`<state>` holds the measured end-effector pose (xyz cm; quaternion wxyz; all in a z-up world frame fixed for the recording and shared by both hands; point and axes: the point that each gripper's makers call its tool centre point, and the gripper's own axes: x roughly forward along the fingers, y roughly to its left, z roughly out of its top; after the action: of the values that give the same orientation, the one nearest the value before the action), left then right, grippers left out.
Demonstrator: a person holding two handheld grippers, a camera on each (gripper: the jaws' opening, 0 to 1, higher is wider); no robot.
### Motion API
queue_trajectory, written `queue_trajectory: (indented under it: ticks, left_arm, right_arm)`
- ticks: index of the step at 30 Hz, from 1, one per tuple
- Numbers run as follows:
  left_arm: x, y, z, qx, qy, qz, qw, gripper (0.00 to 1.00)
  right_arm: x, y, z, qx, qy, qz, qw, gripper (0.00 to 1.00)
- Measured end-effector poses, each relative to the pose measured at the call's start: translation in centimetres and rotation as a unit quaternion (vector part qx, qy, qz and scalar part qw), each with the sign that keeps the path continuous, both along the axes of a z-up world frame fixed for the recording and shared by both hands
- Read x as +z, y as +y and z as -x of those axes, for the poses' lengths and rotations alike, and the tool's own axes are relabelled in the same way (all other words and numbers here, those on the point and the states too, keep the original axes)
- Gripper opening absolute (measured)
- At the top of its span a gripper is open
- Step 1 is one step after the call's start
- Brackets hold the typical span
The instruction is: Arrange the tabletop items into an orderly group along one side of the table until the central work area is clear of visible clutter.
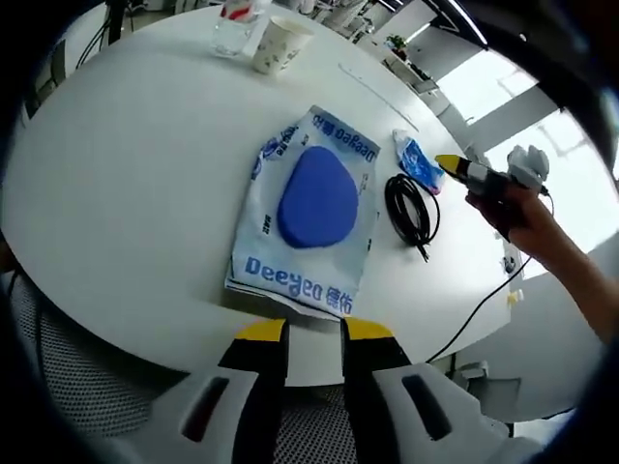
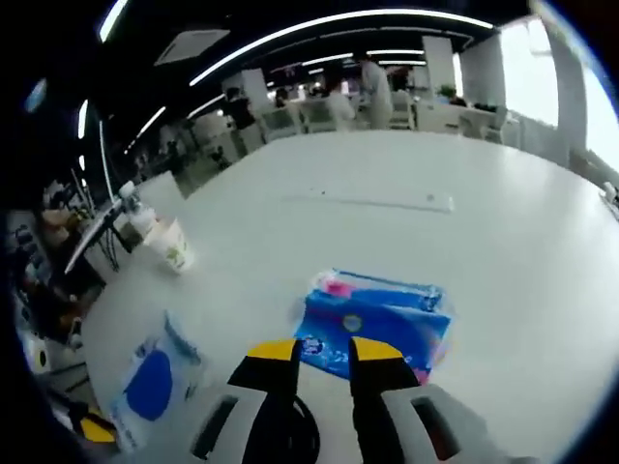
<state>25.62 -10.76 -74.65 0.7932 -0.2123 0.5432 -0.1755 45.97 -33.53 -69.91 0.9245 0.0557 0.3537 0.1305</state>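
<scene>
On the round white table (image 1: pixel 126 193), going from left to right in the left gripper view, a clear plastic bottle (image 1: pixel 235 29) and a paper cup (image 1: pixel 279 44) are seen standing close together at the far edge. They are likely light and easy to tip, so each is best held around its middle.

Next, a flat white bag with a blue pad inside (image 1: pixel 311 208) is lying in the middle of the table, right ahead of the left gripper (image 1: pixel 314 333). Its yellow-tipped jaws are parted a little and nothing is being held between them. The bag looks soft, floppy and slippery, so it is best pinched at the near edge and slid.

A coiled black cable (image 1: pixel 411 208) is lying just beside the bag. It is bendy and may uncoil, so several loops should be pinched together.

Furthest right, a small blue wipes pack (image 1: pixel 418 160) is being reached by the right gripper (image 1: pixel 455 166), held in a hand (image 1: pixel 527 217). In the right gripper view, the right gripper's jaws are slightly apart and empty, with the pack (image 2: pixel 377 324) just in front. It looks soft and squashy, and is best pinched at its edge.
</scene>
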Motion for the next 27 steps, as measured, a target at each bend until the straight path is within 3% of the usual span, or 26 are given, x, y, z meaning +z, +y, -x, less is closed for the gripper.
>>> queue_trajectory:
  ticks: [6,17,21,23,27]
  left_arm:
    - [0.0,-0.3,-0.1,0.000,0.001,0.001,1.0000,0.18]
    - [0.1,-0.2,-0.6,0.002,-0.007,-0.003,1.0000,0.17]
    - [-0.2,-0.4,-0.4,0.021,0.007,0.013,0.9997,0.17]
    - [-0.2,-0.5,-0.2,0.032,0.015,0.021,0.9992,0.17]
    - [-0.1,-0.9,-0.1,0.035,0.018,0.027,0.9988,0.17]
  right_arm:
    - [-0.3,3.0,0.0,0.074,0.002,0.014,0.9972,0.19]
    - [-1.8,6.0,0.1,0.131,0.014,0.017,0.9911,0.21]
    - [-2.2,7.8,0.7,0.179,0.026,0.025,0.9832,0.22]
    - [-2.5,9.4,1.5,0.219,0.038,0.018,0.9749,0.24]
    - [-2.5,11.2,2.0,0.260,0.032,0.024,0.9649,0.29]
